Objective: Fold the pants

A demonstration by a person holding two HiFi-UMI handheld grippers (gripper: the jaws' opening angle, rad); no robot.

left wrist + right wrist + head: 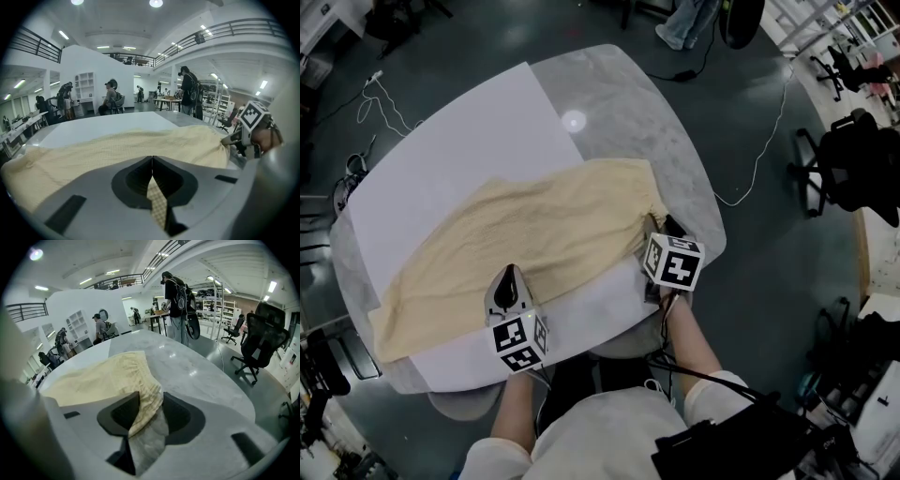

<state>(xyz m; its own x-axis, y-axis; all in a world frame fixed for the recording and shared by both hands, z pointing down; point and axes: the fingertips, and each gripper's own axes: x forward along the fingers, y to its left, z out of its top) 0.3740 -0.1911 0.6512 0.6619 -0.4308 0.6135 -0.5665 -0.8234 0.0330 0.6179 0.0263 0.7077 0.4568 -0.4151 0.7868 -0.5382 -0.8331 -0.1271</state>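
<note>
The pale yellow pants (pixel 534 244) lie spread across a white sheet (pixel 459 141) on the grey table (pixel 675 159). The left gripper (pixel 508 281) has its jaws closed tight on their near edge. The right gripper (pixel 664 228) stands wide open around the waistband corner (cloth between the jaws, not clamped).

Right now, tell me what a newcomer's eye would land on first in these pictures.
The pale yellow pants sprawl across a white sheet on the grey table, filling the middle of the head view. At their near edge the left gripper is shut on the fabric, while the right gripper stands open with a corner of the gathered waistband between its jaws.
</note>
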